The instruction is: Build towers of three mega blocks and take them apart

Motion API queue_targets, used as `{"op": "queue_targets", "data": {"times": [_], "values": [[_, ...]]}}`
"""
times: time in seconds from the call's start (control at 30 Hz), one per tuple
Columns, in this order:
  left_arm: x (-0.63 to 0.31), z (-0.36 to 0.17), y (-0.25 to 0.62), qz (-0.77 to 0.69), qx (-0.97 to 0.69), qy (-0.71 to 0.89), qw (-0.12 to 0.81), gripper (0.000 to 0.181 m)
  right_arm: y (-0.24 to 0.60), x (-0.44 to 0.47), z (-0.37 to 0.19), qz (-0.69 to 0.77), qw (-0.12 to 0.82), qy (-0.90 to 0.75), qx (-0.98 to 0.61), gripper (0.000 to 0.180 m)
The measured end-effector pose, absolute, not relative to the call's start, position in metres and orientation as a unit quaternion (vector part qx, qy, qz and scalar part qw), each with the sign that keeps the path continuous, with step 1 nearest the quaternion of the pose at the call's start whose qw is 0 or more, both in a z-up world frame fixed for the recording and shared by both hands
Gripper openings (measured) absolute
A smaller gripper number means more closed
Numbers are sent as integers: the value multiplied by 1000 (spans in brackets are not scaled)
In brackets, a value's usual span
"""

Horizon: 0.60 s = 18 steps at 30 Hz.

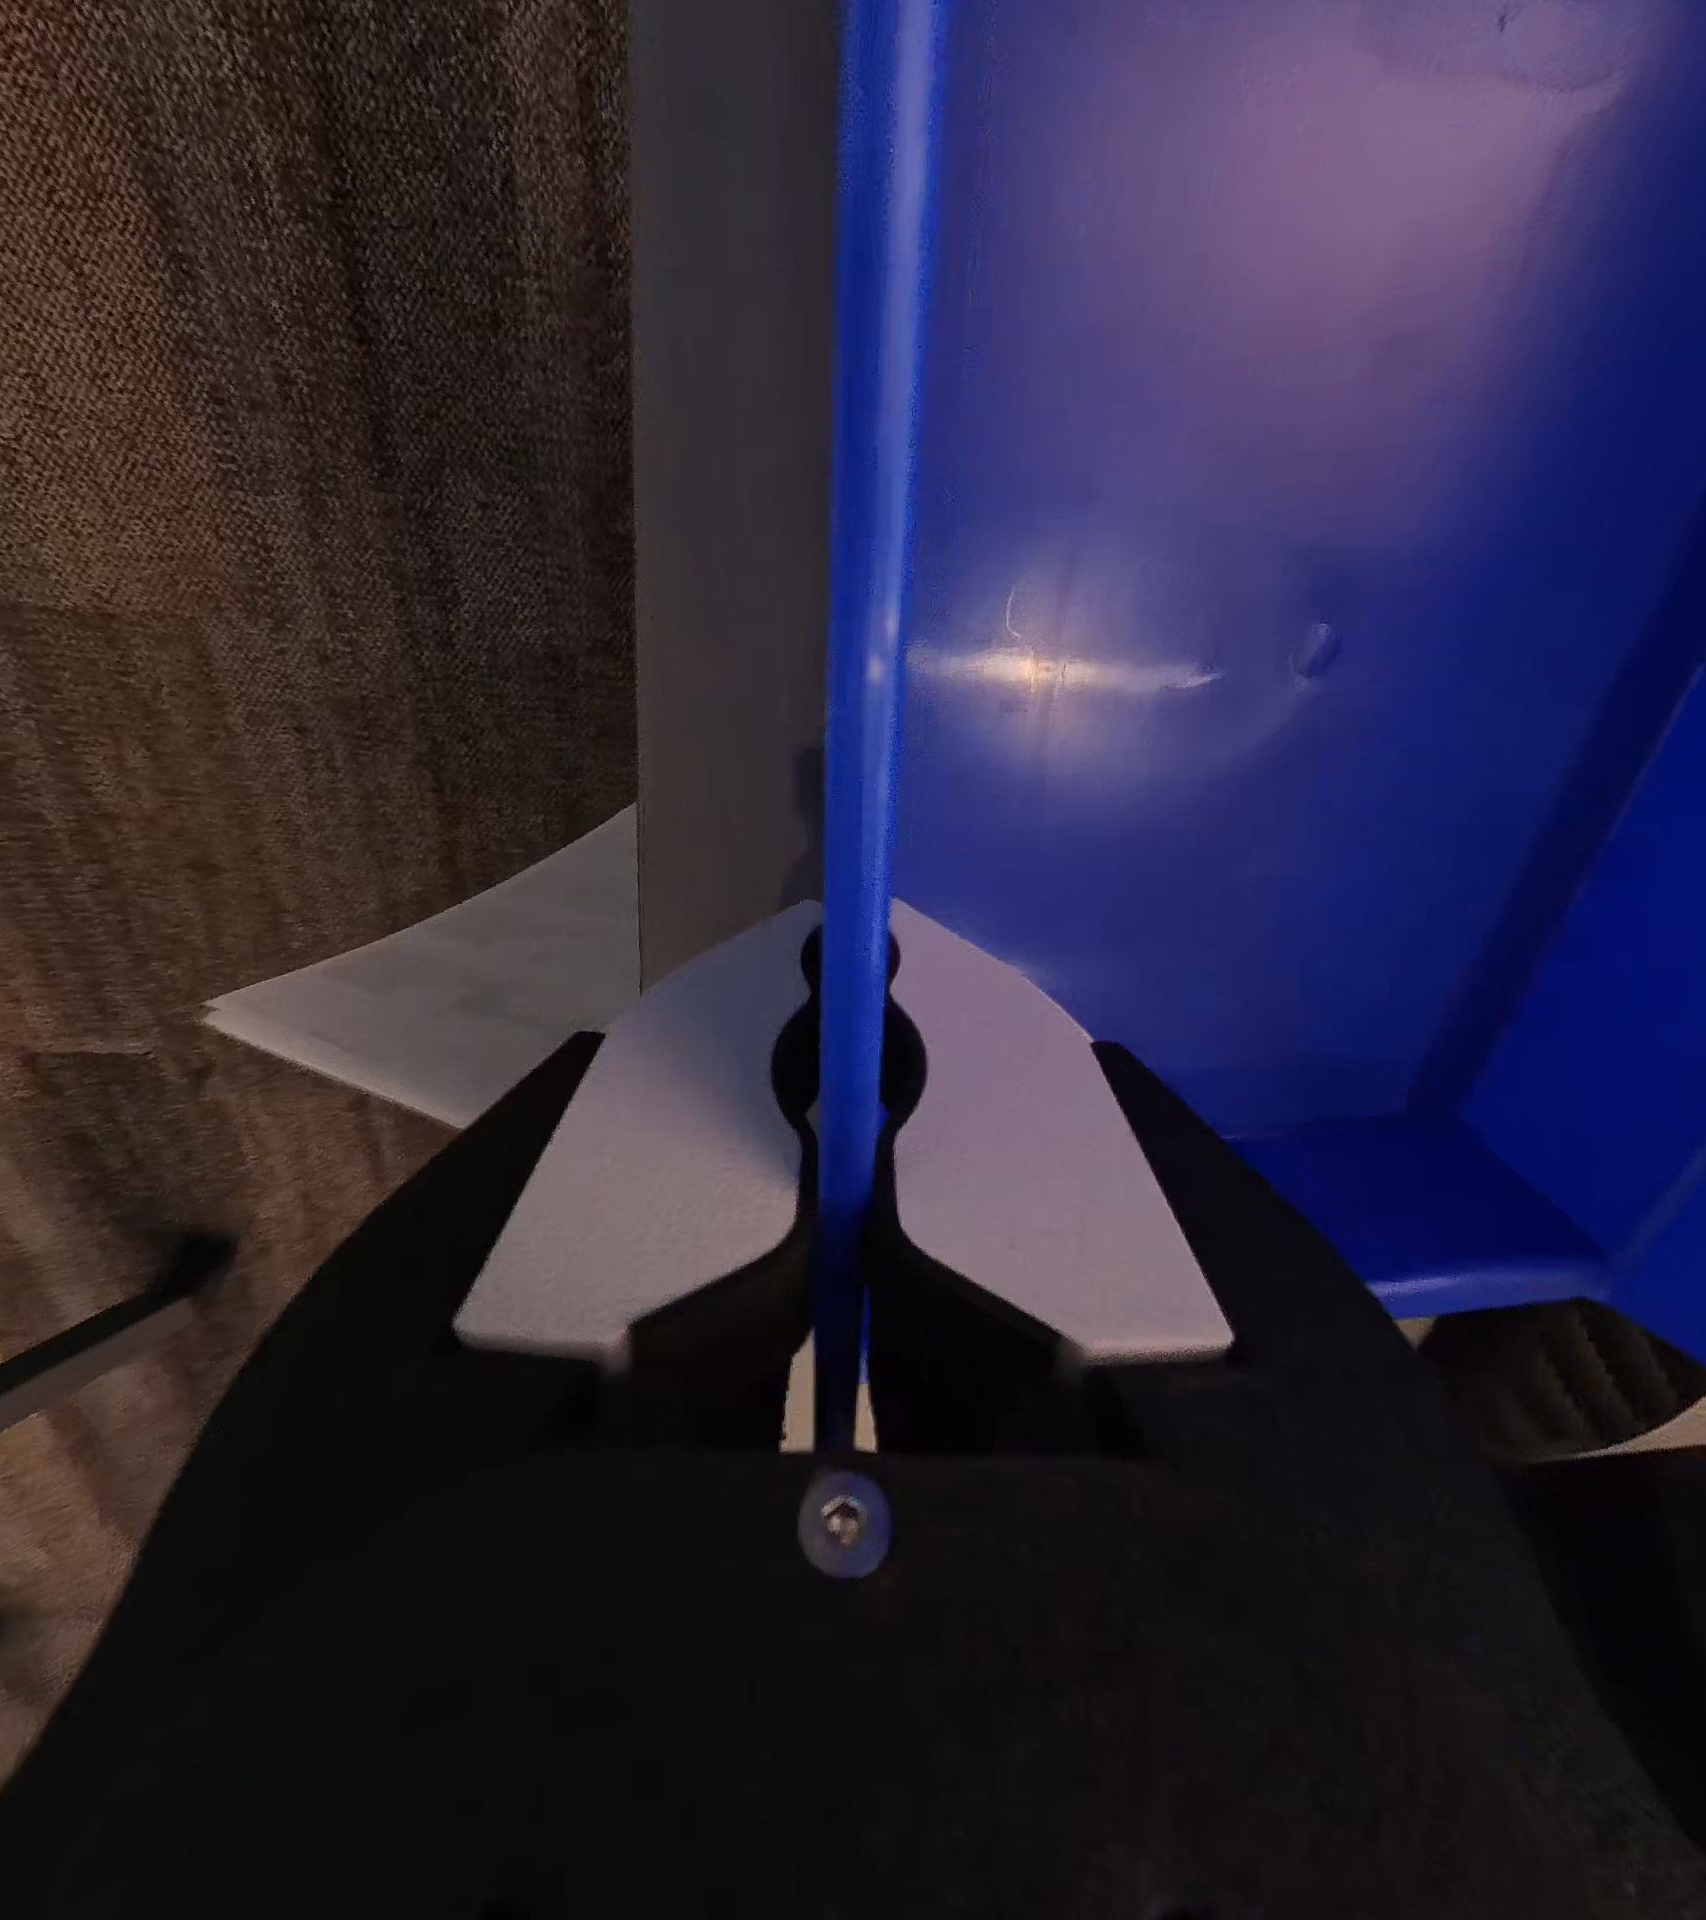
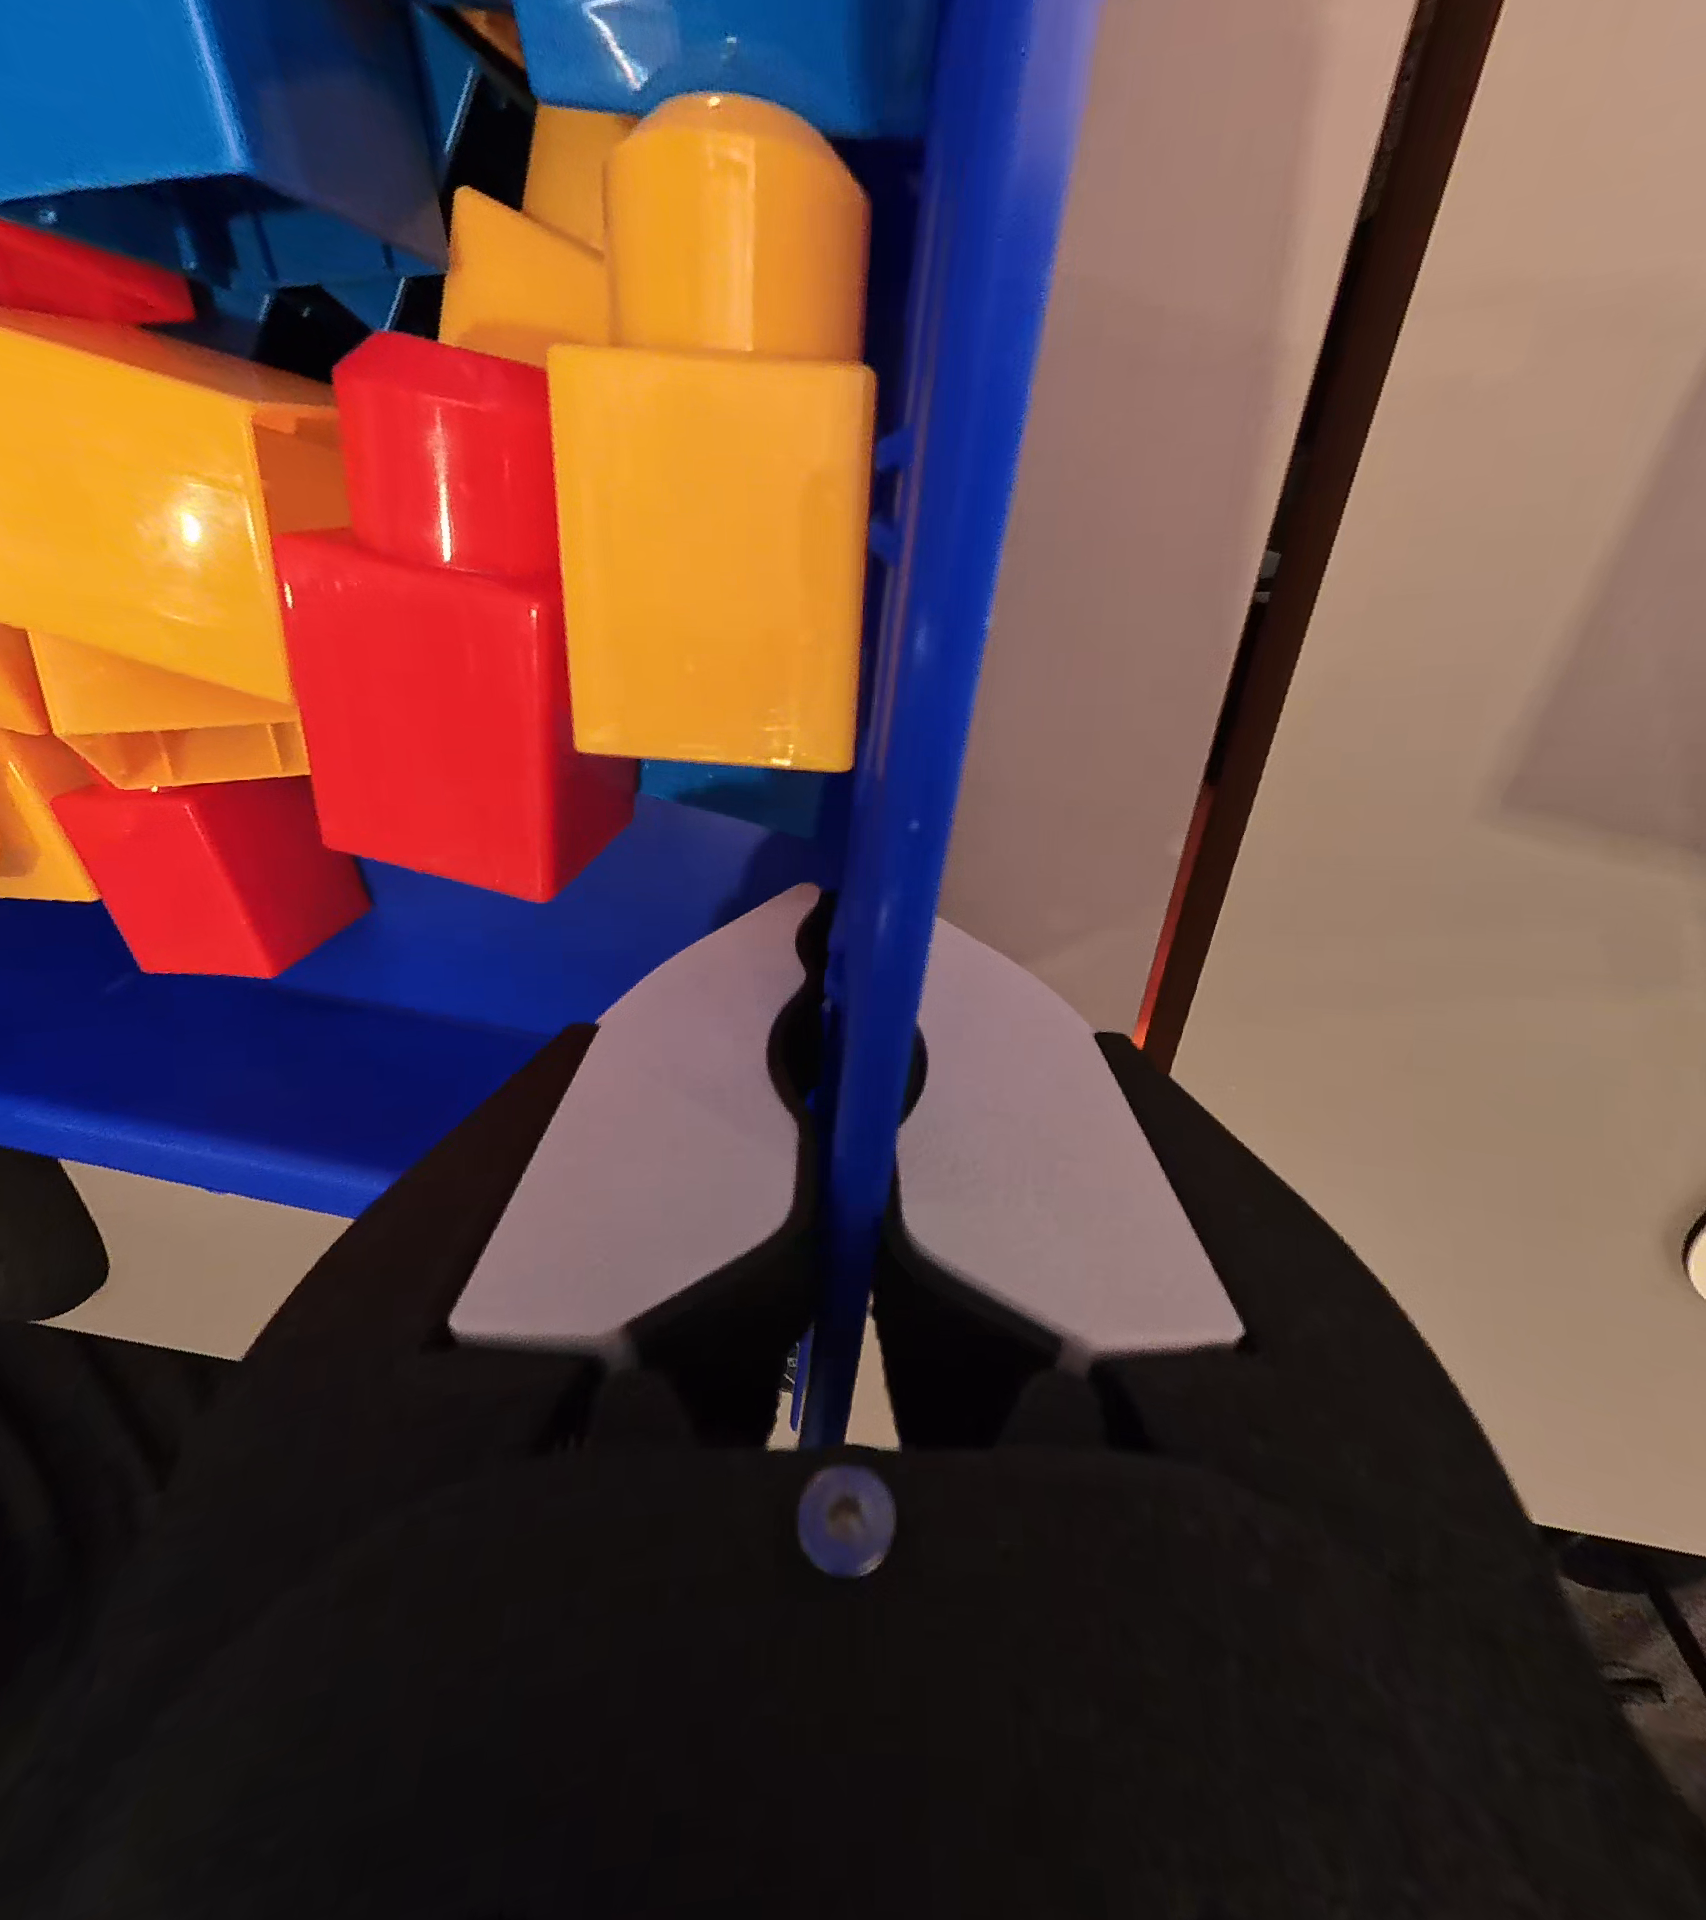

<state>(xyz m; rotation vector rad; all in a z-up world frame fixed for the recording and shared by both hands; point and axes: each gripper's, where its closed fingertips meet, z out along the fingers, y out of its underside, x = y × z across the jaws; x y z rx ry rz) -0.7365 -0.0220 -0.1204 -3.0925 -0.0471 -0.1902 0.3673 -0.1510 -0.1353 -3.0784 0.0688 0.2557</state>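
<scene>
My left gripper (image 1: 844, 925) and right gripper (image 2: 854, 935) each pinch a bin (image 1: 1296, 520) wall (blocks (image 2: 714, 551) piled inside).

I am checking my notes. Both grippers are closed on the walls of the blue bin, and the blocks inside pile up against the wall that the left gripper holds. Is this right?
Not quite. The blocks pile against the wall held by the right gripper, as the right wrist view shows. In the left wrist view, the blue bin is bare beside the left gripper. Both grippers are indeed closed on the walls.
</scene>
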Motion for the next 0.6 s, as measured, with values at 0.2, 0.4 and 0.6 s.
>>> {"op": "queue_targets", "data": {"times": [0.2,0.4,0.6], "values": [[-692,-120,-6,-61,-998,9,5,3,-150,368,-135,83,28,35,-996,3],[-606,-122,14,-63,-997,48,8,3,-150,368,-135,84,33,45,-995,3],[-511,-124,10,-70,-996,59,10,3,-150,368,-132,81,37,43,-995,3]]}}
